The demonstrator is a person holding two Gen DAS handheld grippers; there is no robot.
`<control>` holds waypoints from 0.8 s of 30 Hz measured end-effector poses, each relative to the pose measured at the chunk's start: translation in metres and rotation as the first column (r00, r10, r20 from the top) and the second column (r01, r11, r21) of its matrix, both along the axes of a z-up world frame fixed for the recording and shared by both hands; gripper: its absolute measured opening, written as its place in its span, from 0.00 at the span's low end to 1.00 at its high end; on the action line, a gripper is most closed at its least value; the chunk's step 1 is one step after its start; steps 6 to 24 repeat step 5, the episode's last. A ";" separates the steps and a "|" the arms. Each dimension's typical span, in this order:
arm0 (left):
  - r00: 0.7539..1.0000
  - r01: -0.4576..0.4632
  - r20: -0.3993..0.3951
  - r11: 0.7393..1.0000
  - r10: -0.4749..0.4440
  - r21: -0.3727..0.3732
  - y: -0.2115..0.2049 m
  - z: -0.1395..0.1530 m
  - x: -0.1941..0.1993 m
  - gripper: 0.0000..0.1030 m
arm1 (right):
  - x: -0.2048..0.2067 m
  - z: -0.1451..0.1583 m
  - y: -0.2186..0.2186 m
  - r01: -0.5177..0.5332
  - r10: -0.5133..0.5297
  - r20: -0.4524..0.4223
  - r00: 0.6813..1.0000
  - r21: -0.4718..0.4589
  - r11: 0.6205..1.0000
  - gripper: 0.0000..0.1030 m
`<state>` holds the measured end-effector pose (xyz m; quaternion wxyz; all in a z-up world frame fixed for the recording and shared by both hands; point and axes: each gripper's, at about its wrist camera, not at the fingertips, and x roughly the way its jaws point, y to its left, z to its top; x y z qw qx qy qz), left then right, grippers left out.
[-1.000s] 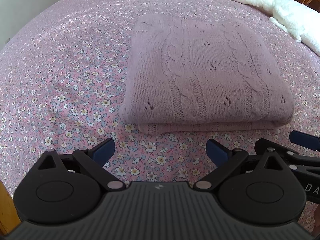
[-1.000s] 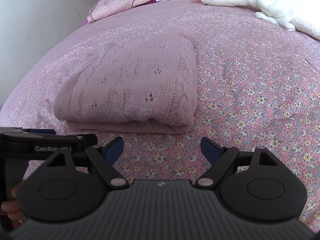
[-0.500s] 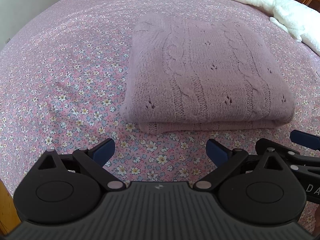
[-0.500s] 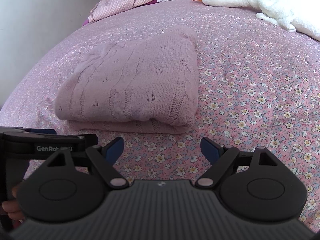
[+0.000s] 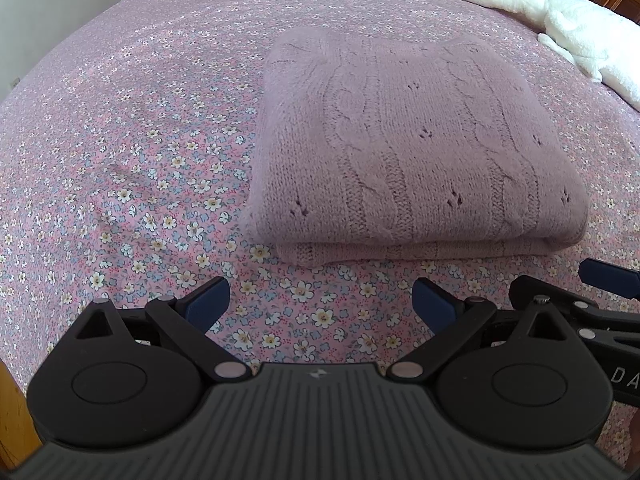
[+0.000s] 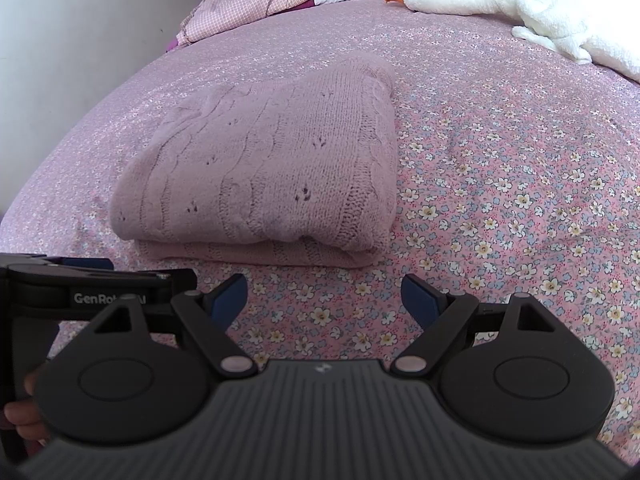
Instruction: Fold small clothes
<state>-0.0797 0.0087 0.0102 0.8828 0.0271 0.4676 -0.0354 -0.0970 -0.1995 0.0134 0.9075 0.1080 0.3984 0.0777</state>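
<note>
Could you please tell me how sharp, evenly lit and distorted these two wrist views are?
Left wrist view: soft daylight, the folded mauve cable-knit sweater sharp, the pink floral bedspread bulging from fisheye. Right wrist view: likewise sharp, the white plush goose brightest, faint shadow under the sweater's near edge.

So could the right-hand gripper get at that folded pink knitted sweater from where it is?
Probably yes: the right gripper is open and empty, with only bare floral bedspread before the folded pink knitted sweater.
</note>
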 end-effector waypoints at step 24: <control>1.000 0.017 -0.012 1.000 -0.017 -0.014 0.001 -0.001 -0.001 0.98 | 0.002 0.001 0.004 -0.005 0.005 0.000 1.000 -0.005 1.000 0.83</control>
